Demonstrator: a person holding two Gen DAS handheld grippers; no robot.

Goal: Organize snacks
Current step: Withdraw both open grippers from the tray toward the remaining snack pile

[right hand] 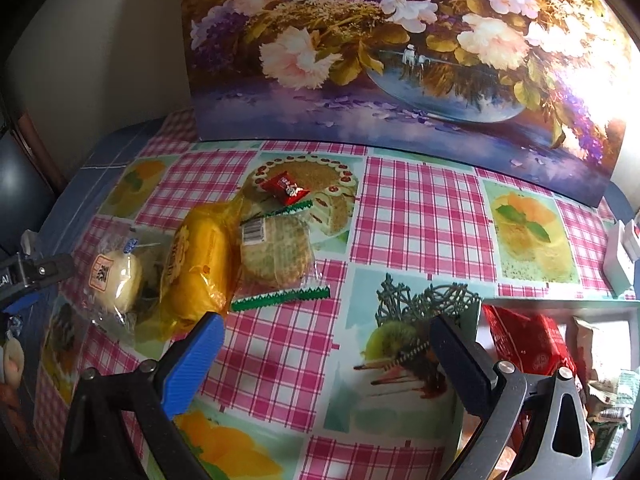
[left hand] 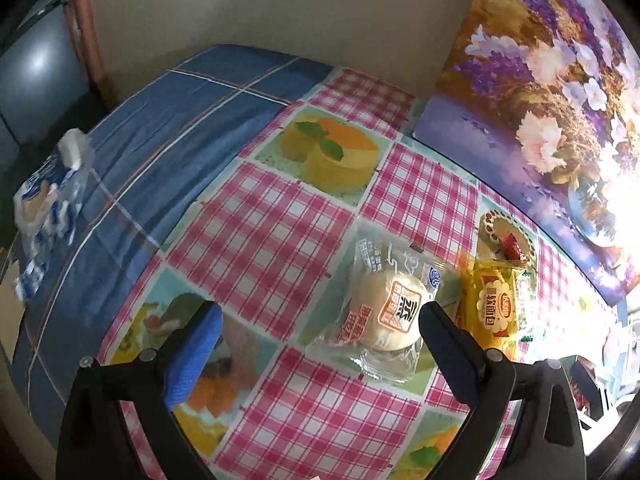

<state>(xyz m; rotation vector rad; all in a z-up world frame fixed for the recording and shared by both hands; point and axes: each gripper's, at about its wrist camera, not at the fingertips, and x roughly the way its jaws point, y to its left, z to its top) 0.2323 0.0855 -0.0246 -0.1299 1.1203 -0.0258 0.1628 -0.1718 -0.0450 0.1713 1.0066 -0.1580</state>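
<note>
A white round bun in clear wrap [left hand: 386, 316] [right hand: 116, 280] lies on the checked tablecloth [left hand: 276, 240], just ahead of my left gripper [left hand: 320, 320], which is open and empty. Right of the bun lies a yellow bread pack [left hand: 496, 304] [right hand: 196, 268]. Beyond it sit a green-edged cracker pack [right hand: 276, 252] and a small red candy [right hand: 285, 189] [left hand: 510, 246]. My right gripper [right hand: 324, 340] hangs open over the cloth, empty, with the yellow pack near its left finger. A box [right hand: 560, 304] at the right holds a red packet [right hand: 528, 344] and other snacks.
A flower painting [right hand: 400, 60] leans against the wall behind the table. A blue cloth [left hand: 160, 128] covers the table's left part, with a blue-white plastic bag [left hand: 48, 204] at its edge. A white object [right hand: 620, 256] stands at the far right.
</note>
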